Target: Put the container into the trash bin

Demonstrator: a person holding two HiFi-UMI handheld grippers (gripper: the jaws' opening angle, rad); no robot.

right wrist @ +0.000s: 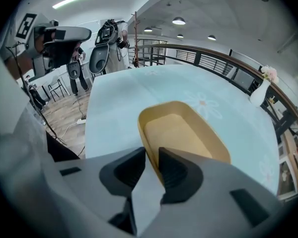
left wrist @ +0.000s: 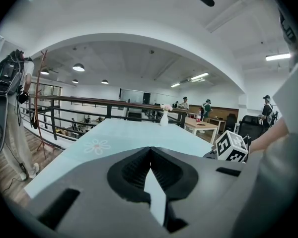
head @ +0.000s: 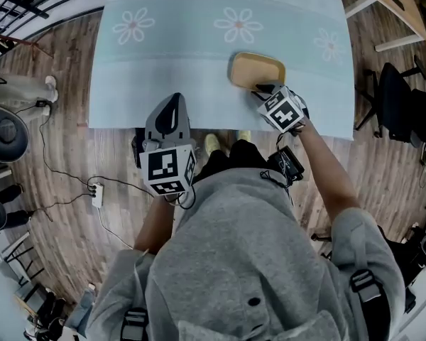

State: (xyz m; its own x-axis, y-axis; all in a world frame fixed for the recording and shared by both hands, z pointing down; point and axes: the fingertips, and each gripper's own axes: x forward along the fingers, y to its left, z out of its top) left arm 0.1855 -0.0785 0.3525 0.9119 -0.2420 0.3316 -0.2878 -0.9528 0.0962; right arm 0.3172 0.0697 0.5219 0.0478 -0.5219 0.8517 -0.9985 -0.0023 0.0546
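Tan container on the pale-blue bench, my right tongs at its near rim.
Nearest, my left tongs are clenched tip to tip on nothing, held over the bench's front edge. Right tongs tilt down, released, astride the container's near wall: the wall lies along one pad and cloth shows between it and the other, so no clamp. Container sits upright and empty, near the front edge, right of centre. Beyond it are printed daisies, and a white vase stands at the far end.

R gripper jaws straddle near rim of yellow container on pale-blue table, slightly apart.
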